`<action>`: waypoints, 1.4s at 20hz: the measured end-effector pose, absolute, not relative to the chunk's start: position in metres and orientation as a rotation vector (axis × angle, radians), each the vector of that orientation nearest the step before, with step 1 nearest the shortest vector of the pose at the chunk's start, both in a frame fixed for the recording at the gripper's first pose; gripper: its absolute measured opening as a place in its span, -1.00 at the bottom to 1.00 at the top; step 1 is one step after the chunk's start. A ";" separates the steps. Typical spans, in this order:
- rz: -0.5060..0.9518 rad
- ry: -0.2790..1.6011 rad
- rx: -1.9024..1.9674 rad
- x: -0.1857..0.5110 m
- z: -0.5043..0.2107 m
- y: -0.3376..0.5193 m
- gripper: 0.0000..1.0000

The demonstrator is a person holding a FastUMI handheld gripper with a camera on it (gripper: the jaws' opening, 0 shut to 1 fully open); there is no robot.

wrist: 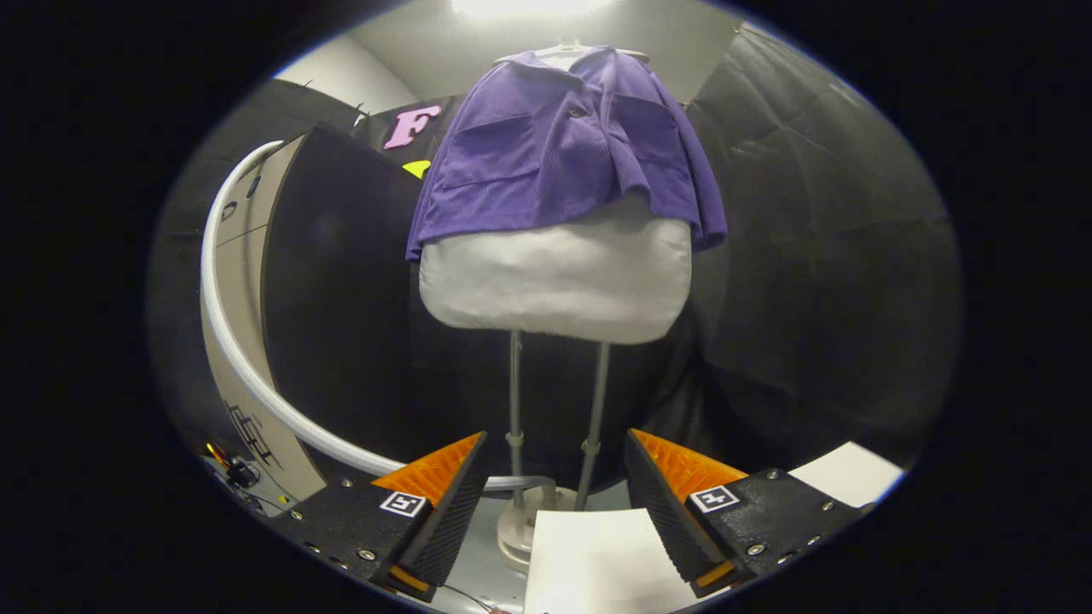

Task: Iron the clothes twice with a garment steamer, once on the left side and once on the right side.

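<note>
Pose: I held my gripper [554, 503] low and level, aimed up at the shirt [567, 145], with its two fingers [444, 503] spread to either side of the stand's base [525, 533].
Tongs: released; the jaws stood wide apart with nothing between them but the view of the poles [516, 392] and the base.
Shirt: it hung well beyond and above my fingers, centred over the gap between them, draped on a padded form [559, 281].
Shirt fabric: purple, finely ribbed, buttoned down the front, with two chest pockets and a collar; its hem was rumpled and ended partway down the form.
Form: pale grey, smooth and rounded, sticking out below the shirt's hem.
Poles: two thin grey metal rods ran down from under the form, directly below the shirt, into a round pale base on the floor.
Hose [247, 358]: a white, ribbed, flexible tube curved in a wide arc to the left of the shirt and ran down to the base beneath it.
Steamer body [247, 281]: a tall beige unit stood left of the shirt, behind the hose.
Sheet [597, 563]: a flat white sheet lay below the shirt, between my fingers and just beside the base.
</note>
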State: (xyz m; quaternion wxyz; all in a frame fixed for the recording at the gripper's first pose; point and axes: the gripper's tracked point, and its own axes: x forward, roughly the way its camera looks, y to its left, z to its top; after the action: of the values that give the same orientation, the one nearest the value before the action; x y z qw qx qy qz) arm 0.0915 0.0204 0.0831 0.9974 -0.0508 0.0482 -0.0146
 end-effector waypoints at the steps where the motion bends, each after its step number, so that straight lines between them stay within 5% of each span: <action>1: -0.046 0.118 -0.073 0.078 0.103 0.026 0.92; 9: -0.120 0.273 -0.161 -0.059 0.191 0.067 0.91; 14: 0.069 0.210 0.045 -0.048 0.290 0.200 0.91; 23: 0.059 -0.020 -0.120 -0.051 0.478 0.351 0.91; 28: 0.005 0.013 -0.076 -0.032 0.514 0.379 0.90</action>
State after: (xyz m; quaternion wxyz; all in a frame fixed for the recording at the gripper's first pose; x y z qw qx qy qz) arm -0.0325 0.3790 0.5135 0.9993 -0.0378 0.0064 0.0023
